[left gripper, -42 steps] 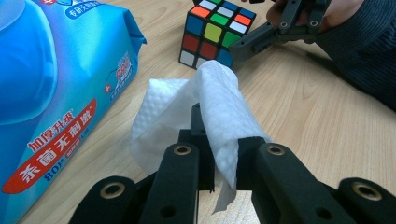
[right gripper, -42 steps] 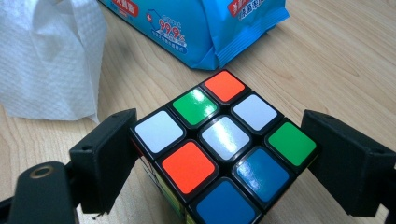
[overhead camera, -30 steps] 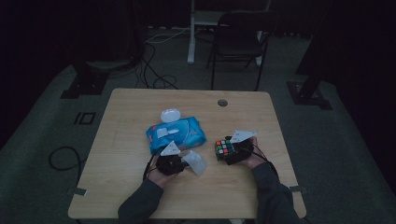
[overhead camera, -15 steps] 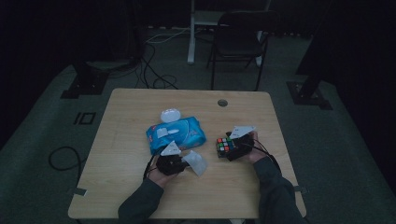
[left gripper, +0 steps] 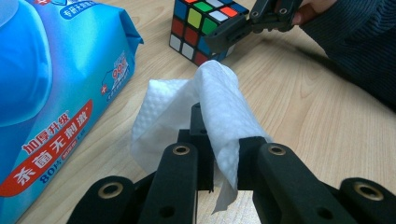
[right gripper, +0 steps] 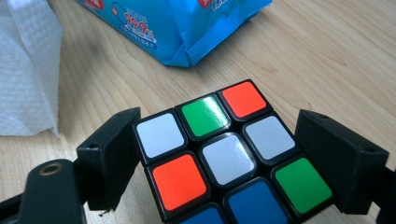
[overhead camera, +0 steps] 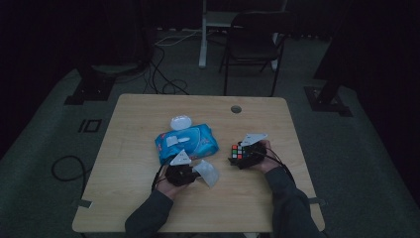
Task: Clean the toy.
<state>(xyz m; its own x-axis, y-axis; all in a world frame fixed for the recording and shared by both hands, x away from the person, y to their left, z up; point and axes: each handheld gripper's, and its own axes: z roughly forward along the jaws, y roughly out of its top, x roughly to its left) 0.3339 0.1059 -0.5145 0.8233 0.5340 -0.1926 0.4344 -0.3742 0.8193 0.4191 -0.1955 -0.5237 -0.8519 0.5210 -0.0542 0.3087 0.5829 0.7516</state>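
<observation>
- Near the table's (overhead camera: 138,106) front edge, left of centre, the left gripper (overhead camera: 182,173) sits with jaws nearly closed, pinching a white wet wipe (left gripper: 219,100); the wipe is folded over the pads and sticks up between them in the left gripper view.
- Left hand hasn't shifted from the earlier high-view frames, same pinch on the wipe.
- Right gripper (right gripper: 231,161) is at the Rubik's cube (right gripper: 224,154), toward the table's right edge, about midway front to back.
- Change: the right jaws have just been closing, with the cube between them. In the right gripper view both black pads are against the cube's side faces (left pad looks flush, right pad touching too), so I read it as gripped.
- Cube rests on the wood in the left gripper view, not lifted, and sits about where it did in the earlier frames.
- Blue wet-wipe pack (overhead camera: 187,143) lies mid-table just behind the left gripper, white round lid (overhead camera: 181,121) at its far end.
- Meaning, as a guess: the cube is now steadied by the right hand, wipe ready in the left, so wiping the cube's faces looks like the next step (wipe and cube are apart, near each other).
</observation>
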